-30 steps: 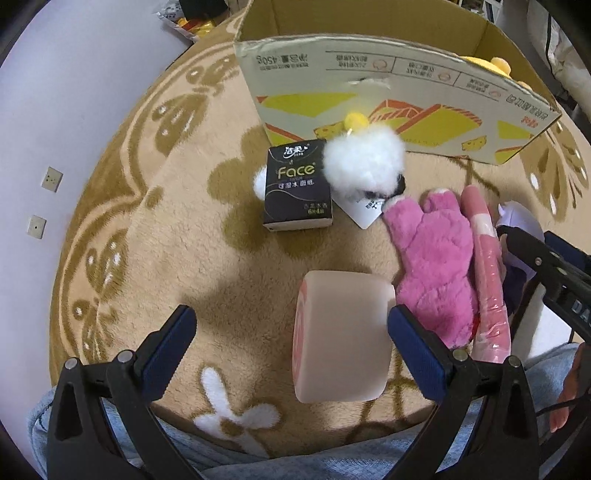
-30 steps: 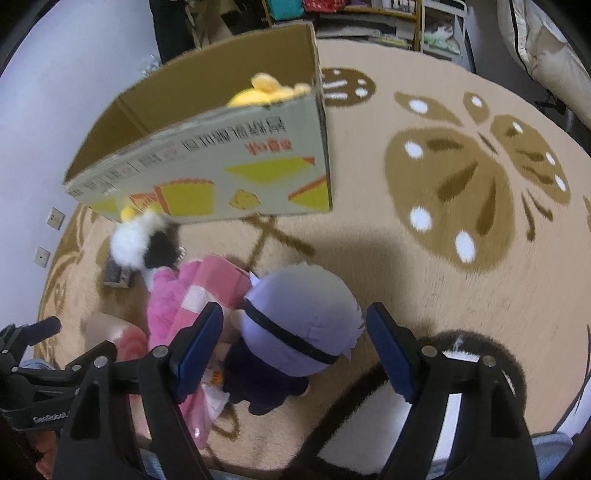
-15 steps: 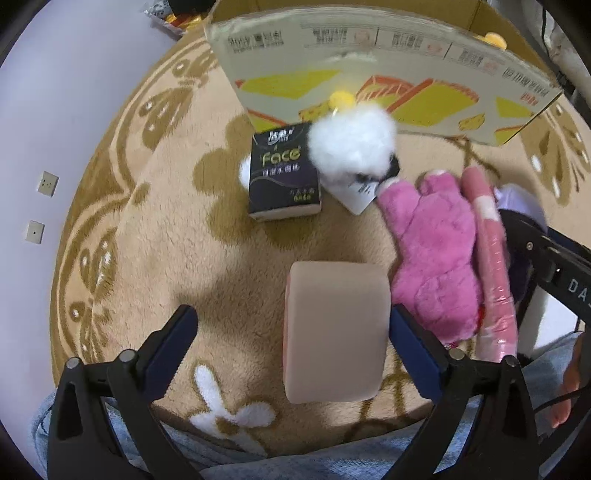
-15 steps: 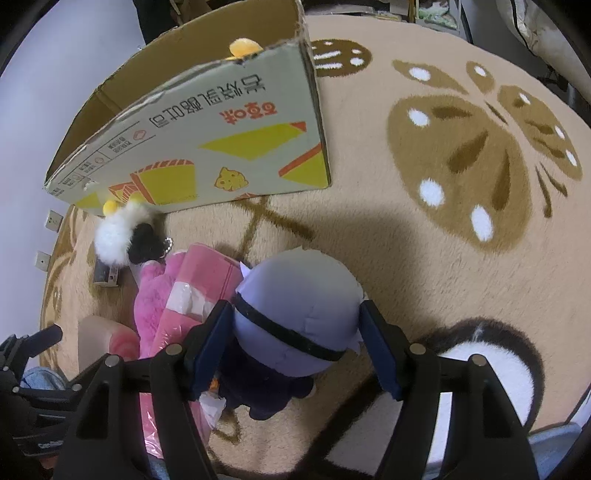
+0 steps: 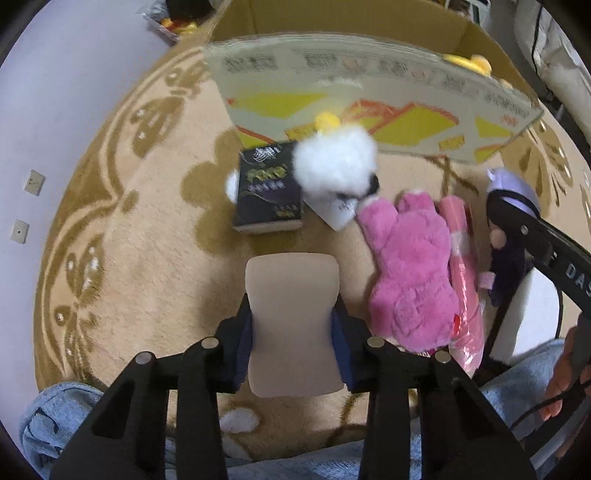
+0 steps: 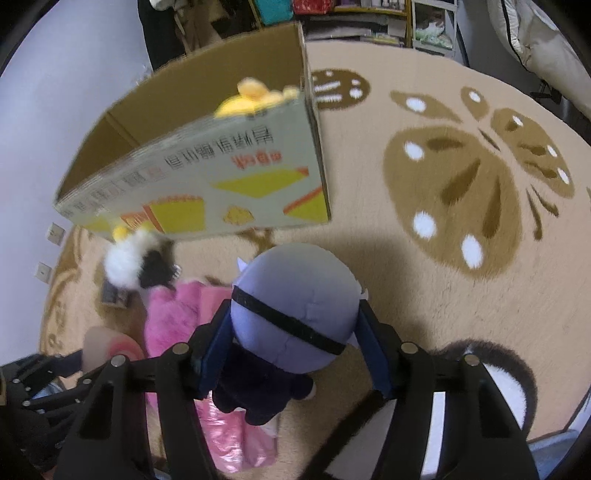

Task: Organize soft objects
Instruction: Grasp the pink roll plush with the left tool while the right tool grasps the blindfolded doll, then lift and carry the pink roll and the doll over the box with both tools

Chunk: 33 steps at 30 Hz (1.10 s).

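My left gripper (image 5: 292,334) is shut on a pale pink squishy block (image 5: 293,306) and pinches its sides in. My right gripper (image 6: 291,347) is shut on the head of a lavender doll (image 6: 295,306) with a black band and dark body. The doll also shows at the right of the left wrist view (image 5: 511,195). On the rug lie a pink plush (image 5: 410,266), a pink wrapped roll (image 5: 463,266), a white fluffy toy (image 5: 336,162) and a black tissue pack (image 5: 267,192). An open cardboard box (image 6: 207,173) stands behind them with a yellow plush (image 6: 255,96) inside.
A round beige rug (image 6: 461,229) with brown patterns covers the floor. A purple-white wall (image 5: 55,92) with sockets is at the left. Shelves and clutter (image 6: 369,18) stand behind the box. The person's jeans (image 5: 55,424) are at the bottom edge.
Both grippers have closed: the left onto the pale pink block, the right onto the doll's head. Both views have shifted a little relative to the box.
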Each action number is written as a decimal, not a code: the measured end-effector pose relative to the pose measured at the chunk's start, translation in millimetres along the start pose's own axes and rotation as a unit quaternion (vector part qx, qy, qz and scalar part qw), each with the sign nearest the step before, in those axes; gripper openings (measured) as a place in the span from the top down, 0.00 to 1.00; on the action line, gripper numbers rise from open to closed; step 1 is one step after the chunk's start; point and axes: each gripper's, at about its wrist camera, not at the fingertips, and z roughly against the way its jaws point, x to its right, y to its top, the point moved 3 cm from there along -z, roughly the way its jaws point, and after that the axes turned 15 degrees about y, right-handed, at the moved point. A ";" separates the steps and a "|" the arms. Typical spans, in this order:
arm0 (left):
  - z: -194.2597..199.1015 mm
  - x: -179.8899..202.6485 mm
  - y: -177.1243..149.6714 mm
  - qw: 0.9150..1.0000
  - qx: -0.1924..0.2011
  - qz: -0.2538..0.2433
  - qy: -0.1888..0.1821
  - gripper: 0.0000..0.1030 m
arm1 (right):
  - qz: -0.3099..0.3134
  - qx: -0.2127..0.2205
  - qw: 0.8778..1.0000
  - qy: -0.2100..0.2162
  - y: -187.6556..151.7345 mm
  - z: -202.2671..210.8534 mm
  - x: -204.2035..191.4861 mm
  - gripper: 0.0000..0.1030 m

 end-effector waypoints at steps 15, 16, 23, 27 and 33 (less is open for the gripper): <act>53.0 -28.2 17.1 0.992 0.102 0.058 0.049 0.66 | 0.021 0.089 0.995 0.046 13.8 52.7 -23.5 0.35; 57.1 -30.8 18.7 0.990 0.116 0.058 0.060 0.66 | 0.022 0.096 0.994 0.052 15.3 56.0 -24.6 0.35; 90.0 -39.8 28.7 0.971 0.206 0.083 0.085 0.66 | 0.038 0.138 0.987 0.075 21.5 75.9 -36.8 0.35; 106.6 -40.6 36.5 0.962 0.244 0.092 0.081 0.66 | 0.046 0.150 0.984 0.086 24.3 83.2 -42.8 0.35; 117.8 -39.0 49.0 0.953 0.278 0.095 0.071 0.65 | 0.071 0.176 0.977 0.096 32.2 94.7 -54.8 0.35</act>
